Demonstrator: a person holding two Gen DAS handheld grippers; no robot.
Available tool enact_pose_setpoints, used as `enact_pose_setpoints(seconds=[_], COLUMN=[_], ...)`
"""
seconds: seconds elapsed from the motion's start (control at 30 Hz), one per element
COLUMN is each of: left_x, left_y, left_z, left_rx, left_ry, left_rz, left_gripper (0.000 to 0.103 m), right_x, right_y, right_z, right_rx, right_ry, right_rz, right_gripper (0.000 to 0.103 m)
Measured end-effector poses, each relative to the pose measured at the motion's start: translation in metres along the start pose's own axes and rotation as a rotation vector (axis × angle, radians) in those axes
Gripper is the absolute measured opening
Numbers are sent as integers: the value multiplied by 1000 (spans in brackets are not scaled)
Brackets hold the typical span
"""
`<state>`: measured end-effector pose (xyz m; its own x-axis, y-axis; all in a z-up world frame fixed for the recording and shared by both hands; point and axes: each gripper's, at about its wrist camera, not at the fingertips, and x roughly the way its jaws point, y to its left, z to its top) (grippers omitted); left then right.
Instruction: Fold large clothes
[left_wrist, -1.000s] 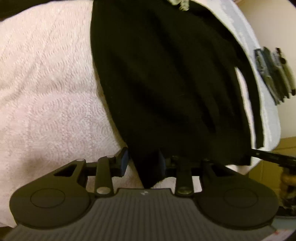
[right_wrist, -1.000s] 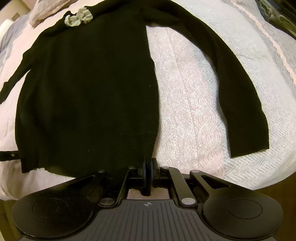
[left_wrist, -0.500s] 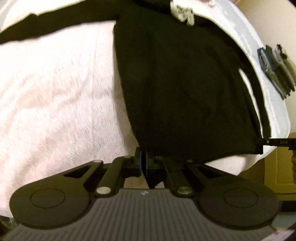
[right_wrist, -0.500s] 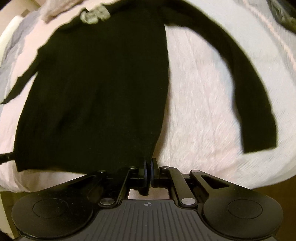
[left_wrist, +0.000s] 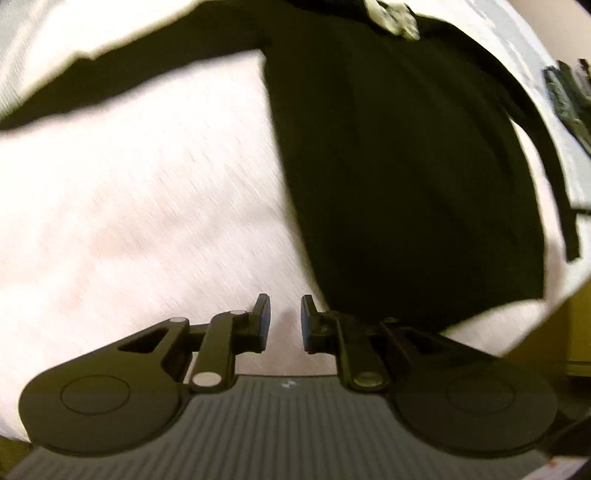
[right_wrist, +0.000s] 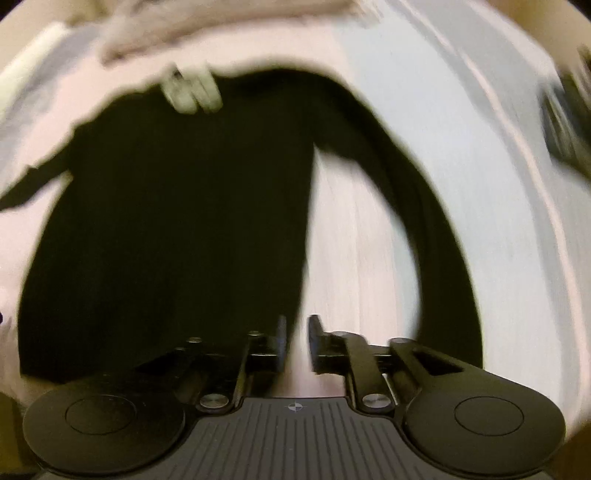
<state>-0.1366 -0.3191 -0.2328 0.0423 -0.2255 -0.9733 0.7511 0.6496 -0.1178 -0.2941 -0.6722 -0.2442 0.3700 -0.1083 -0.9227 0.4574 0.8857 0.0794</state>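
A black long-sleeved sweater (left_wrist: 399, 155) lies spread flat on a pale pink bedspread (left_wrist: 140, 206), with a pale fabric flower (left_wrist: 397, 16) at its neck. My left gripper (left_wrist: 283, 320) is open with nothing between its fingers, just left of the sweater's lower left corner. In the blurred right wrist view the sweater (right_wrist: 177, 229) fills the left half, flower (right_wrist: 192, 90) at the top, one sleeve (right_wrist: 439, 236) curving down the right. My right gripper (right_wrist: 296, 341) is open and empty at the body's lower right edge.
The bedspread (right_wrist: 491, 192) turns pale grey-blue with stripes toward the right. A dark folded garment (left_wrist: 570, 99) lies at the bed's far right edge. A yellowish piece of furniture (left_wrist: 580, 321) stands beside the bed at lower right.
Both grippers were shut on the sweater's bottom hem corners; both have now opened and let go. Both cameras have pulled back and are moving, blurring the views.
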Motion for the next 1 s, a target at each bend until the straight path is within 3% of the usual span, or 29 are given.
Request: enact_pose_setpoints(seconds=[0.07, 0.2, 0.27, 0.37, 0.47, 0.53, 0.6, 0.67, 0.73, 0.8, 0.9, 1.0], left_x=[-3, 18, 42, 77, 121, 145, 168, 183, 183, 182, 163, 151], left_y=[-1, -25, -33, -32, -54, -64, -69, -71, -66, -57, -36, -33], left_z=[32, 117, 151, 214, 260, 279, 301, 329, 346, 365, 377, 373], left_rx=[13, 111, 180, 257, 315, 343, 349, 344, 315, 250, 119, 132], left_ry=[-57, -207, -258, -275, -269, -266, -247, -270, -335, -408, -476, -477], left_rz=[35, 47, 7, -66, -104, -123, -131, -128, -101, -32, -27, -20], left_gripper=[12, 24, 24, 24, 24, 24, 24, 24, 26, 24, 24, 24], right_x=[15, 76, 110, 166, 219, 250, 258, 257, 257, 260, 261, 245], right_y=[4, 5, 14, 21, 29, 35, 39, 35, 22, 15, -2, -18], right_z=[39, 115, 140, 174, 208, 222, 234, 257, 282, 294, 303, 289], right_rx=[-95, -337, -488, -619, -650, -691, -732, -703, -593, -532, -399, -339], right_ry=[-72, -153, -161, -117, -27, 31, 0, -115, -214, -318, -320, -318], right_rz=[18, 37, 78, 195, 262, 263, 255, 212, 185, 83, 94, 90], right_gripper=[37, 41, 41, 41, 41, 40, 38, 38, 38, 38, 38, 38])
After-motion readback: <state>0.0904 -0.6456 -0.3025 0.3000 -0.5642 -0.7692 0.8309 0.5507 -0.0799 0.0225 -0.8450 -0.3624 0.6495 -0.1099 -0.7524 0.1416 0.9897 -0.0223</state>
